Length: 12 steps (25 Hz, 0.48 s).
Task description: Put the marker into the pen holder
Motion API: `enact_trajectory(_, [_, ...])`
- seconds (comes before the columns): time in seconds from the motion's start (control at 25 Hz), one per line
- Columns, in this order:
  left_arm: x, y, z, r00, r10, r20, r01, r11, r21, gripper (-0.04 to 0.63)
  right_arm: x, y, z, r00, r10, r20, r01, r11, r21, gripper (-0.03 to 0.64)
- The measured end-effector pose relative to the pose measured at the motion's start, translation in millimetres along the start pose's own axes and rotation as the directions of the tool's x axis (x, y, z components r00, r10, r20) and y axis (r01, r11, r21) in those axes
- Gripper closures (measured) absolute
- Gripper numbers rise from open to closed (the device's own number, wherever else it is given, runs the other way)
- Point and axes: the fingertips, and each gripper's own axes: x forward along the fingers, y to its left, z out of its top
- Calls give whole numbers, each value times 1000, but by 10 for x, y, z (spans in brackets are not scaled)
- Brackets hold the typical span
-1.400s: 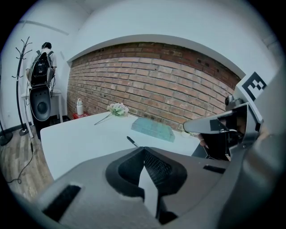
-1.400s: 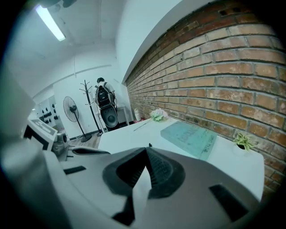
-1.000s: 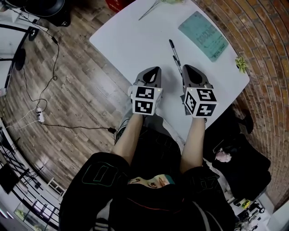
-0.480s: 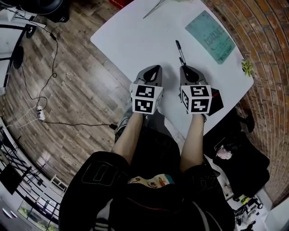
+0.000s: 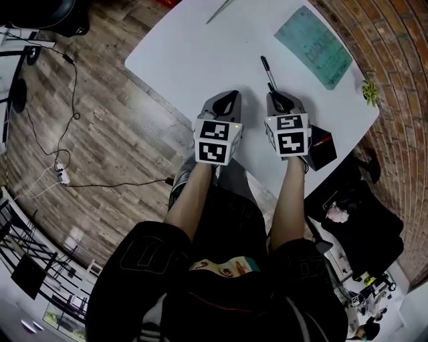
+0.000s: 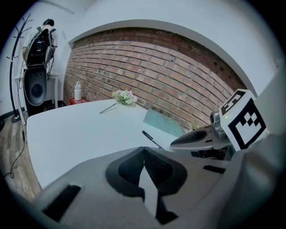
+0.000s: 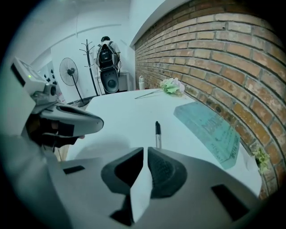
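A black marker (image 5: 266,69) lies on the white table (image 5: 194,53), pointing away from me. My right gripper (image 5: 276,99) sits just behind the marker's near end, jaws shut and empty. In the right gripper view the marker (image 7: 157,133) lies straight ahead of the gripper (image 7: 146,150). My left gripper (image 5: 229,99) rests beside it on the left, also shut and empty. From the left gripper (image 6: 144,150) the marker (image 6: 152,139) shows ahead and to the right. A black box with a red mark (image 5: 322,148) stands at the table's edge, right of my right gripper.
A teal booklet (image 5: 313,37) lies at the far right of the table, near the brick wall. A flower stem (image 5: 221,10) lies at the far edge. A small plant (image 5: 370,90) sits beyond the right edge. Cables (image 5: 60,170) run over the wooden floor at left.
My right gripper has closed in on the marker's near end. The black box has come into view beside it. The left gripper has kept its place.
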Motion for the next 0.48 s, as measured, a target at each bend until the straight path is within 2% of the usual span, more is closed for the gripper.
enact_trajectory(0.28, [147, 34, 13, 999, -44, -20, 44, 999, -1, 587, 177, -8, -63, 997, -9, -81, 5, 999, -52, 572])
enact_trajectory(0.48, [209, 65, -16, 997, -66, -41, 66, 998, 1, 586, 234, -41, -67, 994, -24, -102, 16, 997, -76, 565])
